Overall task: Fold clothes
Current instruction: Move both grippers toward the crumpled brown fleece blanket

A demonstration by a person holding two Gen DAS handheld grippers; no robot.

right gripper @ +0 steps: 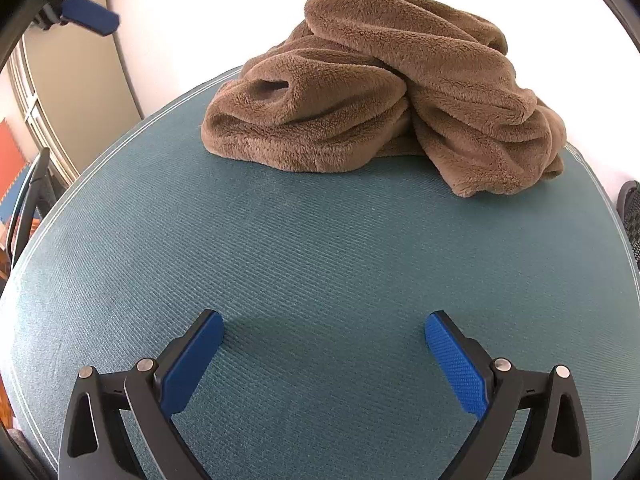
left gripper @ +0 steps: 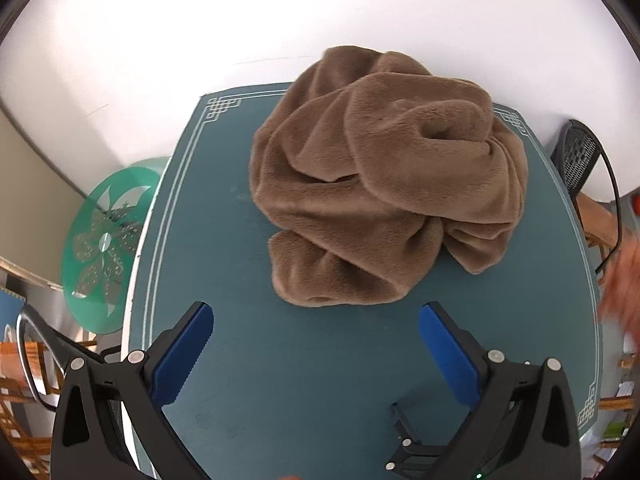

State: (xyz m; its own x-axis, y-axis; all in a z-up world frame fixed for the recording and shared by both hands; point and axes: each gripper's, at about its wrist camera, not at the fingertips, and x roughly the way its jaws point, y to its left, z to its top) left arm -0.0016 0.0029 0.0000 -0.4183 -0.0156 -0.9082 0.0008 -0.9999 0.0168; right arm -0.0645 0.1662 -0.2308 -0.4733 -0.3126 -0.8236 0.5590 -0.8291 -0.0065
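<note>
A brown fleece garment (left gripper: 384,192) lies crumpled in a heap on the teal table mat (left gripper: 224,240), toward the far side. My left gripper (left gripper: 316,312) hovers above the mat just short of the heap's near edge, open, nothing between its blue pads. In the right wrist view the same brown garment (right gripper: 384,92) sits ahead at the far end of the teal mat (right gripper: 320,248). My right gripper (right gripper: 324,322) is low over the mat, well short of the cloth, open and empty. One blue pad of the left gripper (right gripper: 90,16) shows at the upper left.
A green round glass side table (left gripper: 104,240) stands left of the mat. A black mesh chair (left gripper: 580,156) and wooden furniture are at the right. A blurred hand (left gripper: 624,280) is at the right edge. A white wall rises behind the table.
</note>
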